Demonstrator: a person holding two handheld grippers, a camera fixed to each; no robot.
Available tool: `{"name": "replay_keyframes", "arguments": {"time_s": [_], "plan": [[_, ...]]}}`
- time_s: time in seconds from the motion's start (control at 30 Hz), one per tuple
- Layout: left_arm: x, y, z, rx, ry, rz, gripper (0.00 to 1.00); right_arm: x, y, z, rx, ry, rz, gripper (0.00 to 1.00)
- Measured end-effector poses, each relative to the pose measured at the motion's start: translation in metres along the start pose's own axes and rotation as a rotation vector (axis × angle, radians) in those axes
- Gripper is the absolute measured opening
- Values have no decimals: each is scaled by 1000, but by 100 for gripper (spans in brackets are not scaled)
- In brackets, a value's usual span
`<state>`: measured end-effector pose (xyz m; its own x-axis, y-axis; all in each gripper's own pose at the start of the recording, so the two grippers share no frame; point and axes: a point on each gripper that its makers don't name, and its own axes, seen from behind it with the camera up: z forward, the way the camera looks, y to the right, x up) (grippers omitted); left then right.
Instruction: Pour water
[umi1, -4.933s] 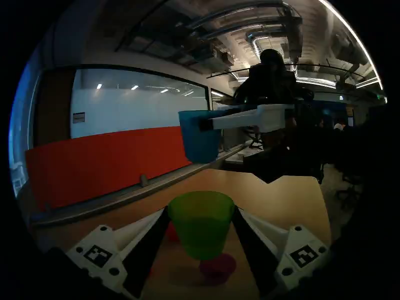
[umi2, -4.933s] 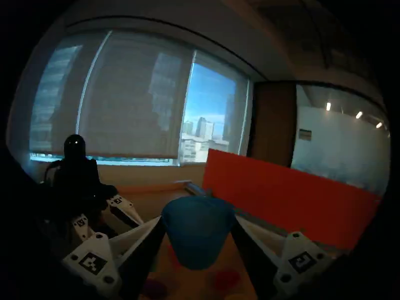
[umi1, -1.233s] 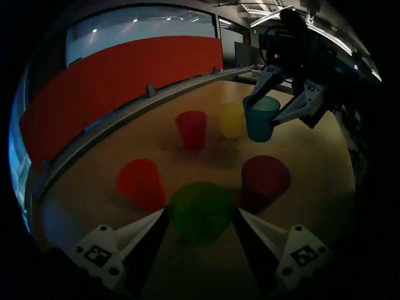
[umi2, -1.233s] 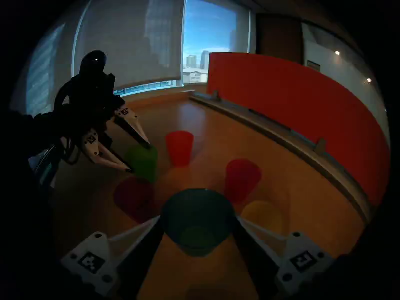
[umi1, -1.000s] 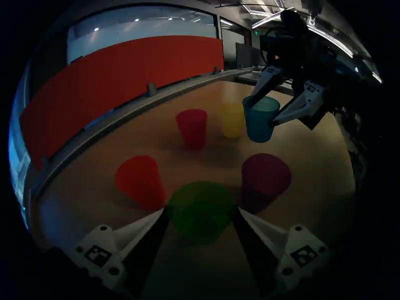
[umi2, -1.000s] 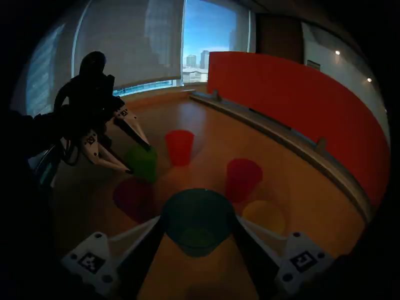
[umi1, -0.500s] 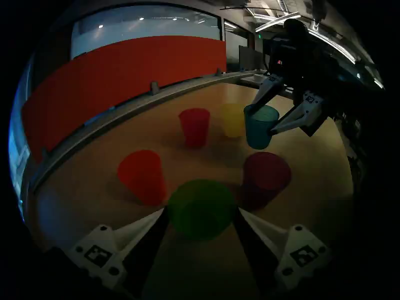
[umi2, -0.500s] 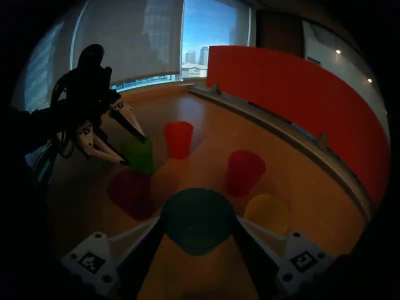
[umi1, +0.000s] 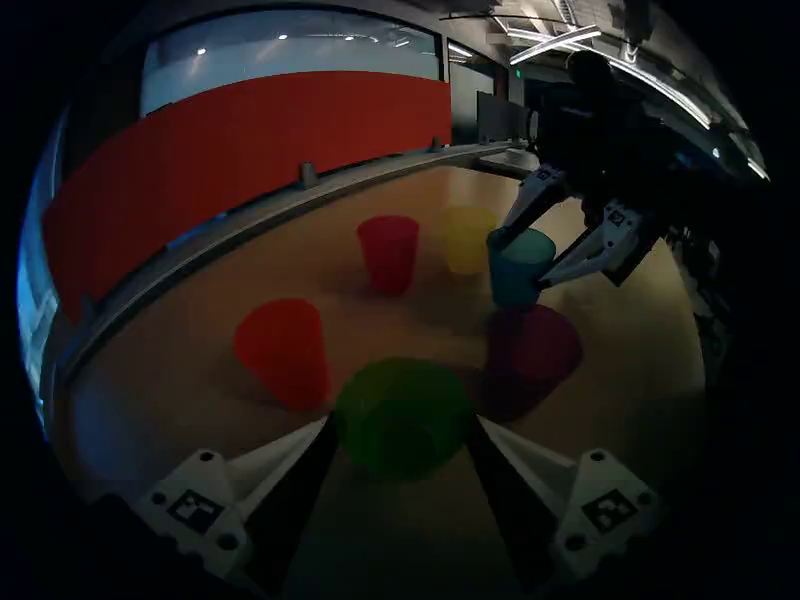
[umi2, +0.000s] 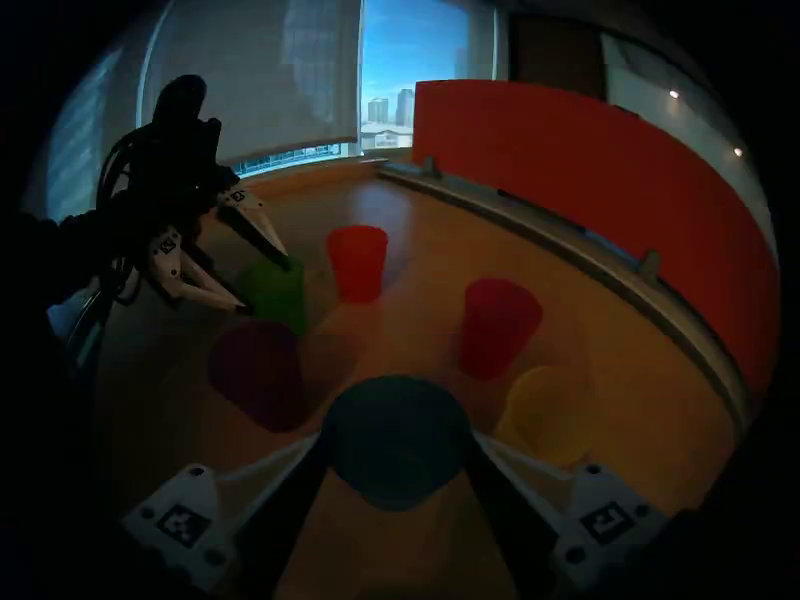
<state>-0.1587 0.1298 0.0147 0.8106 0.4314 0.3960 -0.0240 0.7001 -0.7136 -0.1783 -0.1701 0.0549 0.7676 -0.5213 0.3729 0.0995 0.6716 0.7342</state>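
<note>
Low over the table (umi2: 420, 300), I hold the left gripper (umi1: 400, 425) clamped on the upright green cup (umi1: 402, 400) and the right gripper (umi2: 397, 445) clamped on the upright blue cup (umi2: 397, 425), well apart; I judge no pour is under way, so the next move calls for bringing one rim over the other and tilting.

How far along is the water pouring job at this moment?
Done: cannot tell, since no water is visible. In hand: the left gripper grips the green cup and the right gripper grips the teal cup, both upright, low near the table. Left: probably setting both down beside the maroon cup.
</note>
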Motion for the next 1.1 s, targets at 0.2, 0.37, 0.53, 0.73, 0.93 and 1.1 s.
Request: {"name": "replay_keyframes", "arguments": {"time_s": [0.2,0.37,0.53,0.73,0.93,1.1], "plan": [[-1,0,1,-1,-3,-5,88,-7,-1,4,-6,-12,-16,93],[-3,0,3,0,-6,-4,89,-12,-1,5,-8,-18,-18,93],[-4,0,4,-1,-8,-4,89,-18,0,4,-14,-28,-19,98],[-5,-3,4,5,-15,-7,91,-23,-2,3,-15,-41,-21,100],[-10,-6,3,16,-35,-21,96,-27,-2,-2,-22,-46,-23,100],[-12,-6,-1,18,-40,-37,97,-31,-2,-8,-25,-48,-15,100]]}}
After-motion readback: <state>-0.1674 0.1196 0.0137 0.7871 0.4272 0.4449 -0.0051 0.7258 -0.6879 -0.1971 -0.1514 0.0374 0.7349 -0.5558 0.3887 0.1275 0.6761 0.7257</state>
